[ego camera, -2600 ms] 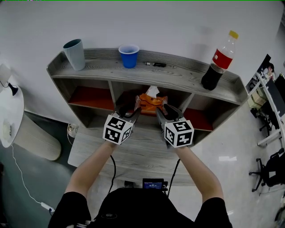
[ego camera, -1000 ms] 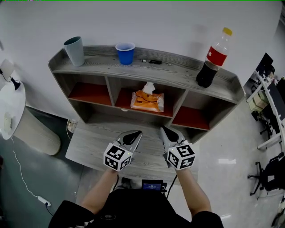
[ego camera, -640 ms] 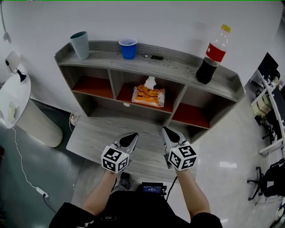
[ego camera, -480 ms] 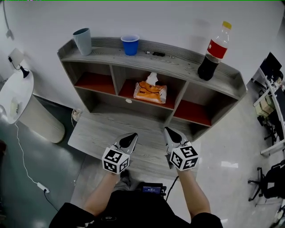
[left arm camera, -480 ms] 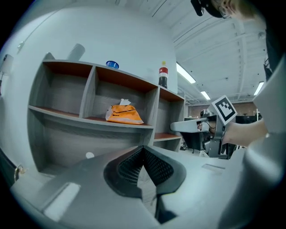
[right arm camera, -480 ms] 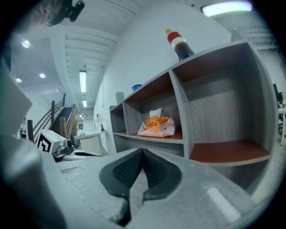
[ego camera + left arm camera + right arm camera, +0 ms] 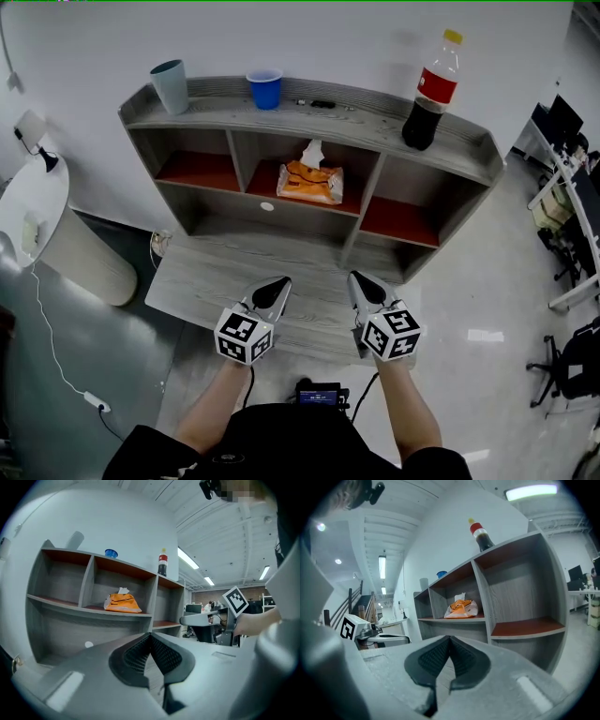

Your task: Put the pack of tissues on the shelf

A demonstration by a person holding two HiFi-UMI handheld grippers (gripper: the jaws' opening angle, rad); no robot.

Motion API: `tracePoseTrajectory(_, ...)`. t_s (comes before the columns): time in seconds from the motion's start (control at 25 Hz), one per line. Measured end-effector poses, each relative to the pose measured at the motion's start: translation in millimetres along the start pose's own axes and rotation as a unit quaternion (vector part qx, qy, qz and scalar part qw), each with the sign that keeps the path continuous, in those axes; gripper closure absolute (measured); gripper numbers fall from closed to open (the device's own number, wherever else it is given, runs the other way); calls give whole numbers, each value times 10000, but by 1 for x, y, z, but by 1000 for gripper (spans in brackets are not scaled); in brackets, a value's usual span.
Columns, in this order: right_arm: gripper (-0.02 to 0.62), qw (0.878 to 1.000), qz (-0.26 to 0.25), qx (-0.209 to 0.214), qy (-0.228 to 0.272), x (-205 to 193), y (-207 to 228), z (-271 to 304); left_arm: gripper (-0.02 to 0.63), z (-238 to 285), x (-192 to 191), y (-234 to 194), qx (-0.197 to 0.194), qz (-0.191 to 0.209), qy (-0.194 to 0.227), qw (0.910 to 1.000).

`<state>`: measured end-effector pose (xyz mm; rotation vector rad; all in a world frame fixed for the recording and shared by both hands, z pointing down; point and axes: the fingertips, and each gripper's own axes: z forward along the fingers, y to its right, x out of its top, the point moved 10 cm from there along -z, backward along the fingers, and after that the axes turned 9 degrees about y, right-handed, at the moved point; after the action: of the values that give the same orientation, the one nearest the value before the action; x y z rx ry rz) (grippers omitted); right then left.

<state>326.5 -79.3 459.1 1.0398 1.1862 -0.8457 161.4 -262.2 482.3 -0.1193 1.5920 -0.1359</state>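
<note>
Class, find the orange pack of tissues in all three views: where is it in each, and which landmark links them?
Head view: pack of tissues upper centre, in the middle compartment of the shelf.
Left gripper view: pack of tissues left of centre.
Right gripper view: pack of tissues near centre.
Shared landmark: cola bottle on the shelf top, right of the pack.

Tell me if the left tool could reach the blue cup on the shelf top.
Probably yes: the blue cup stands in the open on the shelf top, nothing between it and the left tool, which is shut and empty.
</note>
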Motion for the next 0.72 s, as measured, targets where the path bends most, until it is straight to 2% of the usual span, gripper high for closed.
tracePoseTrajectory(0.12, 591, 9999, 30, -81, 55, -2, -11, -11, 602, -15, -1, 6, -226, -50, -32, 9997)
tracePoseTrajectory(0.28, 591, 9995, 149, -99, 263, -6, -35, -25, 603, -46, -2, 5, -456, -310, -75, 9985)
tracePoseTrajectory(0.72, 591, 9988, 124, -443, 150, -33, -113, -81, 601, -137, -13, 16, -733, -440, -132, 9963)
